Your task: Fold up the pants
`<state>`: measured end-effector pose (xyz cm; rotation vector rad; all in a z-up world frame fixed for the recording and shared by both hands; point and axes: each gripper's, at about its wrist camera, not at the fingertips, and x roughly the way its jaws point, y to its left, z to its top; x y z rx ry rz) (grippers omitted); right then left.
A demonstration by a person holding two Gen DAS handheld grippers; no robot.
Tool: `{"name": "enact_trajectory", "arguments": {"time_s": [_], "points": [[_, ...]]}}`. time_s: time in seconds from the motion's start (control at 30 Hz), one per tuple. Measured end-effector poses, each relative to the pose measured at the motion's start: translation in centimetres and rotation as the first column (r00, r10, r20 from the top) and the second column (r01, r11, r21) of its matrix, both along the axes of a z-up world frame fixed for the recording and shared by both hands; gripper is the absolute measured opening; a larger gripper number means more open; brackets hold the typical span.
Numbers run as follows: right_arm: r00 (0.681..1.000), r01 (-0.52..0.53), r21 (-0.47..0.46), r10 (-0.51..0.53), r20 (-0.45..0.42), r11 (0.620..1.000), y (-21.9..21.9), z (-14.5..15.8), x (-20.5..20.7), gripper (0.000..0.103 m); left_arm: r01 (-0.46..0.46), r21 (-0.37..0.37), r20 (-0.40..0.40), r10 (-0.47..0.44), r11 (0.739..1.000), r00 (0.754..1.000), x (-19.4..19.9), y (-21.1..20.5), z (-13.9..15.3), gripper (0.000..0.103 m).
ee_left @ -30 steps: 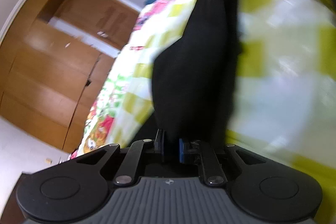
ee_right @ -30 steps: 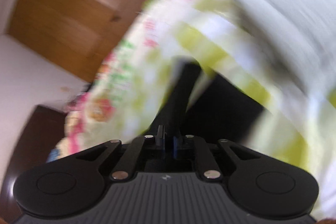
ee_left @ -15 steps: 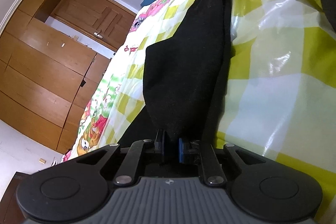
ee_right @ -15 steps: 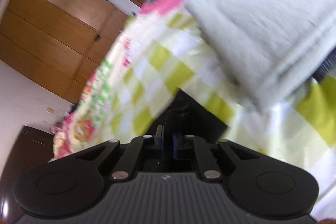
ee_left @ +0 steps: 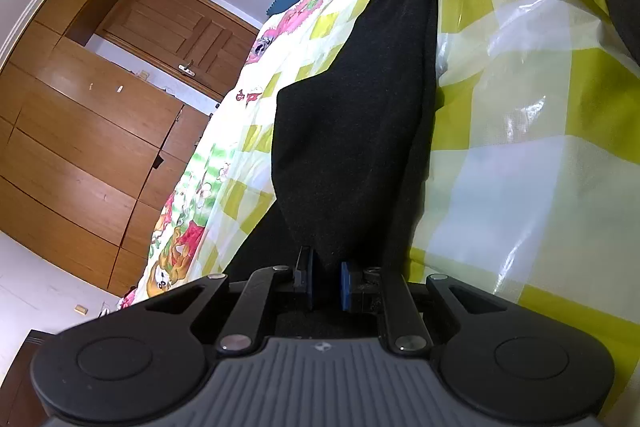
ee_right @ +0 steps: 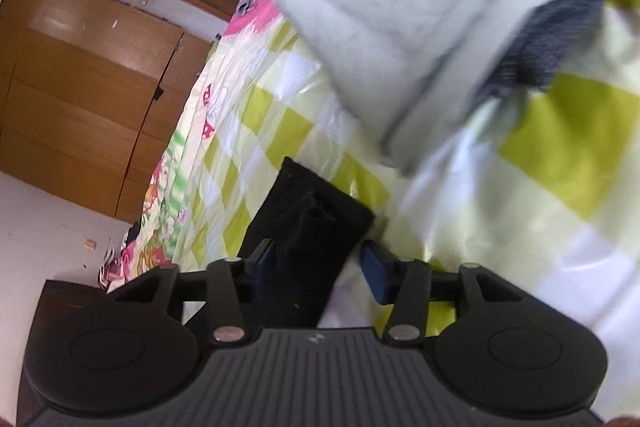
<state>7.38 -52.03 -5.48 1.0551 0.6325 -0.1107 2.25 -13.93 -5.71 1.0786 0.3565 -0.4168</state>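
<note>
Pants (ee_left: 352, 115) lie stretched along the bed, black cloth running from my left gripper (ee_left: 326, 285) up toward the far pile of bedding; the checked yellow-and-white bedspread (ee_left: 520, 147) sits under them and a glossy plastic sheet seems to cover it on the right side, though the glare makes me unsure how far it reaches; my left gripper's blue pads are clamped on a gathered end of the black fabric, which rises from between them in a narrow fold and widens further up; on my other camera the right gripper (ee_right: 320, 269) has just been opening, its blue fingers (ee_right: 374, 267) now standing apart; the other end of the pants (ee_right: 308, 219) lies between them, close against the left finger and clear of the right one, so I read it as released and resting on the bedspread (ee_right: 560, 131); just beyond it a folded pale grey garment (ee_right: 420, 19) lies on the bed with a dark blue denim-like piece (ee_right: 560, 43) under its right edge; wooden wardrobe doors (ee_left: 80, 131) stand beside the bed on the left.
</note>
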Motion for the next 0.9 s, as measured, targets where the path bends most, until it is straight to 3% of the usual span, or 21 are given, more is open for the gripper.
{"name": "enact_trajectory", "arguments": {"time_s": [0.13, 0.27, 0.3, 0.37, 0.53, 0.63, 0.73, 0.83, 0.9], "points": [[0.998, -0.035, -0.021, 0.036, 0.05, 0.999, 0.5, 0.1, 2.2, 0.054, -0.004, -0.012, -0.012, 0.004, 1.0, 1.0, 0.2, 0.0, 0.1, 0.031], [0.996, -0.088, -0.063, 0.09, 0.016, 0.994, 1.9, -1.3, 4.6, 0.053, -0.02, -0.026, -0.017, 0.02, 0.999, 1.0, 0.8, 0.0, 0.1, 0.031], [0.994, -0.103, -0.085, 0.105, 0.025, 0.991, 2.5, -1.0, 4.7, 0.049, -0.026, -0.031, -0.021, 0.025, 0.999, 0.999, 0.9, 0.0, 0.2, 0.031], [0.992, -0.123, -0.069, 0.125, 0.03, 0.99, 2.9, -0.7, 4.6, 0.01, -0.03, -0.038, -0.025, 0.029, 0.999, 0.999, 1.0, -0.1, 0.2, 0.031], [0.983, -0.088, 0.026, 0.083, 0.164, 0.996, 1.0, 2.4, 1.6, 0.008, -0.011, -0.047, -0.025, 0.01, 0.999, 1.0, 1.0, -0.7, 0.8, 0.031], [0.979, -0.055, -0.037, 0.061, 0.197, 0.998, -0.5, 5.1, -1.6, 0.008, 0.019, -0.109, -0.032, -0.023, 0.994, 0.999, 0.4, -1.4, 2.0, 0.031], [0.997, -0.02, -0.128, 0.03, 0.076, 0.992, -1.8, 4.5, -3.1, 0.008, 0.047, -0.141, -0.093, -0.061, 0.989, 0.994, -0.1, -2.3, 1.9, 0.038], [0.997, -0.042, -0.148, 0.031, -0.077, 0.988, -2.2, 2.8, -4.0, 0.013, 0.089, -0.107, -0.086, -0.098, 0.99, 0.991, -1.6, -1.8, 1.5, 0.038], [0.997, -0.033, -0.154, 0.021, -0.077, 0.987, -2.2, 3.2, -5.6, 0.015, 0.072, -0.129, -0.094, -0.084, 0.989, 0.992, -2.2, -0.2, 2.4, 0.039]]}}
